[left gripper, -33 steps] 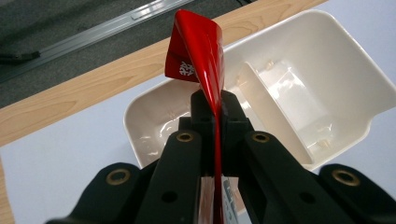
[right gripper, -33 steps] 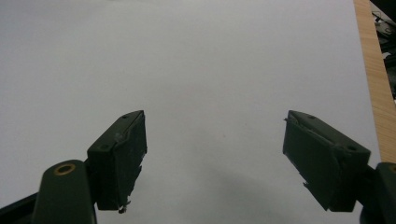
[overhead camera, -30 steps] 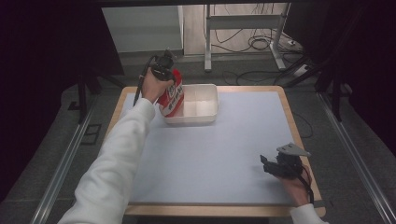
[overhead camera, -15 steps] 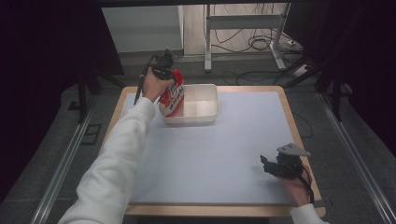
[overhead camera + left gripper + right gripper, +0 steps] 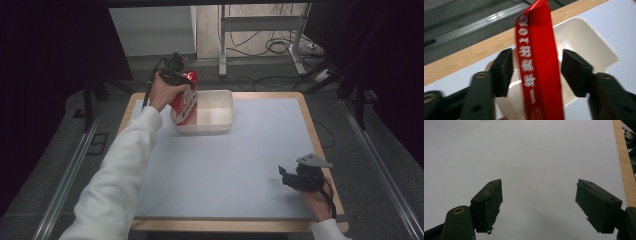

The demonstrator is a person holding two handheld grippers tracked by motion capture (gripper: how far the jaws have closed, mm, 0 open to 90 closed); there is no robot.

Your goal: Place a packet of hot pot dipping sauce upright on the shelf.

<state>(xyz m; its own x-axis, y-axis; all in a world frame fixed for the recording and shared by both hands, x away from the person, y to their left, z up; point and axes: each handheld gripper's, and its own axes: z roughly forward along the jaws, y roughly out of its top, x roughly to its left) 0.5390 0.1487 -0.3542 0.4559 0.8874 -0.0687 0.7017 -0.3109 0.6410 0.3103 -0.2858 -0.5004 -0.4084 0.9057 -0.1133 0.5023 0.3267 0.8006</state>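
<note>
Over the white plastic tub (image 5: 596, 47), left tongs (image 5: 536, 72) just opened around a glossy red pouch (image 5: 539, 75); right tongs (image 5: 539, 205) wide.

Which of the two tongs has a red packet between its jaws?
The left tongs, over the white plastic tub: their just-opened jaws flank the red packet. The right tongs are empty.

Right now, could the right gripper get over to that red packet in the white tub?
Probably yes. The right gripper rests open at the table's near right corner, and bare mat lies between it and the red packet. The left gripper, jaws just opened around the packet, crowds it.
</note>
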